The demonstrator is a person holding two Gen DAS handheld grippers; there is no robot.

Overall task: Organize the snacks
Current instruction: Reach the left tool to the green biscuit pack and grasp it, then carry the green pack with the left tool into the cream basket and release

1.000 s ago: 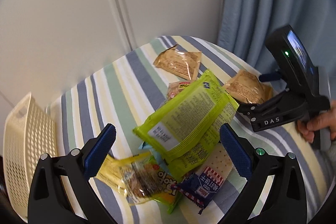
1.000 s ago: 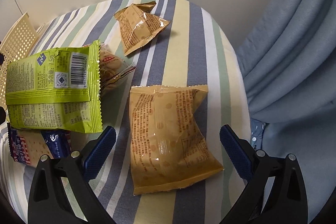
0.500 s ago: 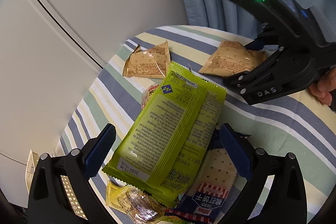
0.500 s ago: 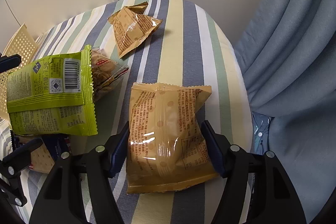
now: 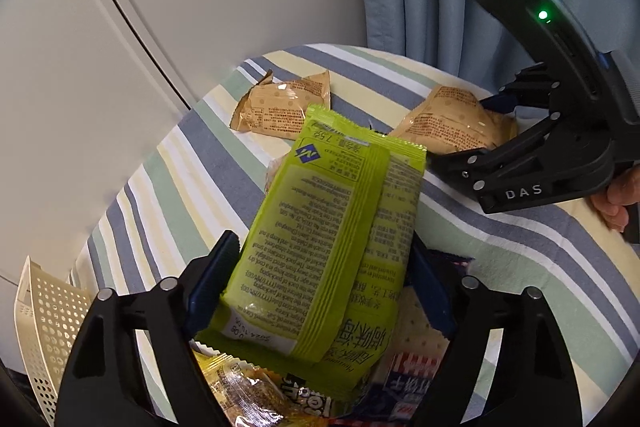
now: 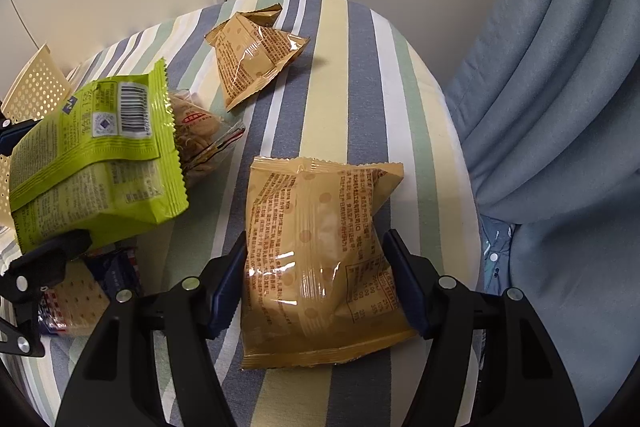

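Left gripper (image 5: 320,291) jaws clamped on green snack packet (image 5: 328,235). Right gripper (image 6: 316,283) jaws clamped on tan snack packet (image 6: 320,259). Perforated basket (image 5: 44,327) contents not visible.

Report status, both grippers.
Left gripper shut on green packet. Right gripper shut on tan packet. Basket at left; nothing in the way.

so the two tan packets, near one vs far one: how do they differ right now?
The near tan packet sits between the right gripper fingers, pads at both its sides; the far tan packet lies untouched near the table's back edge. The near one lies flat and looks puffed; the far one is crumpled and peaked. Both share tan dotted wrappers with dark print, and both are on the striped cloth.
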